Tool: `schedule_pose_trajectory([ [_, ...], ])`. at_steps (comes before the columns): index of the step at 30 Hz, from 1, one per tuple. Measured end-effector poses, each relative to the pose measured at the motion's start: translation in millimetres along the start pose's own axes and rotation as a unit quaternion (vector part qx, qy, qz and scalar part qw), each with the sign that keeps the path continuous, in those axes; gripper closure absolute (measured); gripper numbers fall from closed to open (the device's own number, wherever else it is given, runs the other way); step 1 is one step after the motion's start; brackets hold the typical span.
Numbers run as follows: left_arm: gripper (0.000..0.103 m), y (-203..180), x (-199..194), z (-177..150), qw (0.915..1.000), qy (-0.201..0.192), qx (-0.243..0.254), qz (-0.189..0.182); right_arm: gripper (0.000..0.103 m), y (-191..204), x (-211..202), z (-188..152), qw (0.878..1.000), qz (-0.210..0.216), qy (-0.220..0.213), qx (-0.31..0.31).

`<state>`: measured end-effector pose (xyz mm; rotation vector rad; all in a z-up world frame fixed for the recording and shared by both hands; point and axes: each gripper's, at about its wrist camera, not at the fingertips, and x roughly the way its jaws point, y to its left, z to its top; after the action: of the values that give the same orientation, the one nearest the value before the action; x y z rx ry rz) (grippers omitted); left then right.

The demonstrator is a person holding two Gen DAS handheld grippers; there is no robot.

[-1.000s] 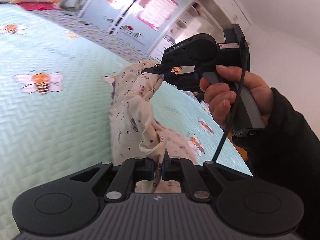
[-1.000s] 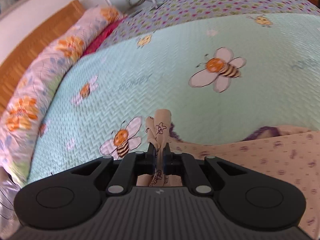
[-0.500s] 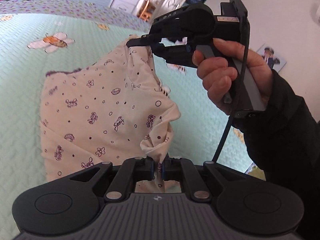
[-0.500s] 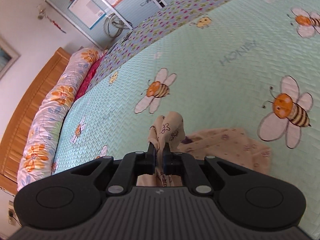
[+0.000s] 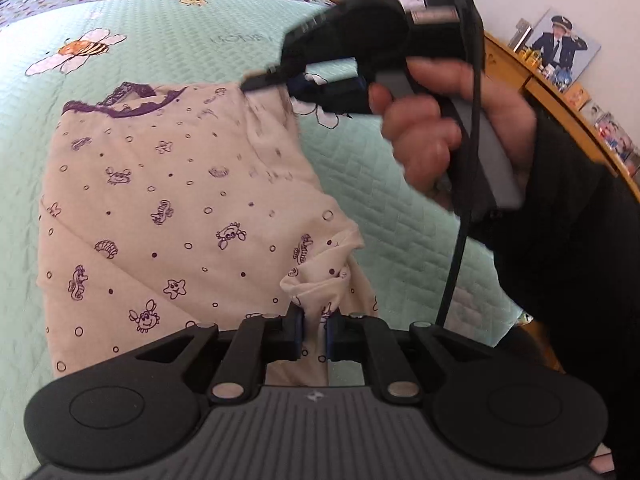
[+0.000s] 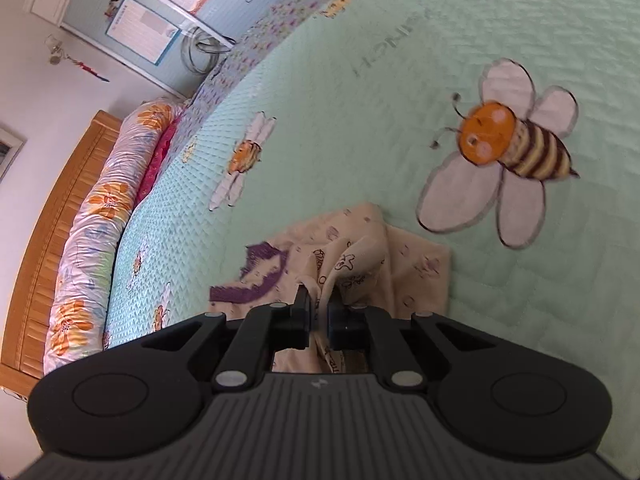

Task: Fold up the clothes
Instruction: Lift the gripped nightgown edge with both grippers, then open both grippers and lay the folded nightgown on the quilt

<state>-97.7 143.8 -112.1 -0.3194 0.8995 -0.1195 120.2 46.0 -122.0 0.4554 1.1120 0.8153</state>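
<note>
My left gripper (image 5: 314, 334) is pinched tight on a bunched corner of the cream garment (image 5: 160, 216), and my right gripper (image 6: 318, 320) is clamped on another gathered bit of its edge near the purple-trimmed neckline (image 6: 256, 270); from the left camera I see that right gripper (image 5: 272, 78) held by a hand (image 5: 440, 132) at the far corner. The garment lies spread on the green bee-print bedspread (image 5: 400, 208), flat across its left half, its right edge raised between my two grips. So I judge a fold is underway along that side: the panel is up, not laid over. What remains, as I read it, is bringing it across, flattening, then further folds; how many I cannot tell.
</note>
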Motion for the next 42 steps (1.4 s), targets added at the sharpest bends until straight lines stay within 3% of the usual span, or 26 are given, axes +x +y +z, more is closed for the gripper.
schedule_pose_trajectory([
  [3, 0.093, -2, 3, -1, 1.0000, 0.006, 0.007, 0.001, 0.096, 0, 0, 2, 1.000, -0.003, 0.000, -0.009],
  [7, 0.093, -4, 8, -3, 0.9998, 0.014, 0.016, 0.000, 0.095, -32, 3, -14, 0.999, -0.033, 0.011, 0.018],
  [15, 0.087, -4, 18, -3, 0.9991, 0.029, 0.030, 0.004, 0.096, -34, -15, -8, 0.999, -0.022, -0.034, 0.024],
  [18, 0.074, -6, 16, -6, 0.9991, 0.029, 0.031, -0.007, 0.087, -40, -14, -11, 0.998, -0.048, -0.024, 0.033],
  [20, 0.053, -10, 11, -8, 0.9990, 0.023, 0.036, -0.017, 0.082, -45, -23, -19, 0.997, -0.061, -0.039, 0.040],
  [22, 0.044, -15, 6, -11, 0.9984, 0.022, 0.046, -0.025, 0.081, -44, -40, -28, 0.996, -0.060, -0.059, 0.038],
  [24, 0.044, -18, 1, -14, 0.9976, 0.022, 0.055, -0.034, 0.081, -40, -61, -40, 0.995, -0.049, -0.077, 0.031],
  [28, 0.043, -13, -14, -22, 0.9973, 0.015, 0.045, -0.057, 0.076, -11, -91, -75, 0.997, -0.023, -0.066, -0.032],
  [29, 0.043, -11, -19, -23, 0.9973, 0.010, 0.040, -0.060, 0.071, -2, -94, -85, 0.997, -0.016, -0.056, -0.053],
  [33, 0.043, 4, -38, -28, 0.9983, -0.010, 0.024, -0.053, 0.070, 32, -90, -127, 0.991, 0.008, 0.006, -0.132],
  [35, 0.043, 14, -48, -31, 0.9988, -0.018, 0.012, -0.043, 0.070, 42, -84, -144, 0.986, -0.008, 0.031, -0.163],
  [37, 0.043, 22, -54, -33, 0.9991, -0.024, 0.002, -0.036, 0.070, 39, -84, -160, 0.981, -0.058, 0.050, -0.179],
  [40, 0.043, 34, -62, -37, 0.9990, -0.033, -0.014, -0.027, 0.067, 18, -99, -179, 0.971, -0.126, 0.044, -0.199],
  [42, 0.043, 41, -67, -39, 0.9987, -0.039, -0.024, -0.021, 0.067, 14, -115, -186, 0.970, -0.141, 0.020, -0.199],
])
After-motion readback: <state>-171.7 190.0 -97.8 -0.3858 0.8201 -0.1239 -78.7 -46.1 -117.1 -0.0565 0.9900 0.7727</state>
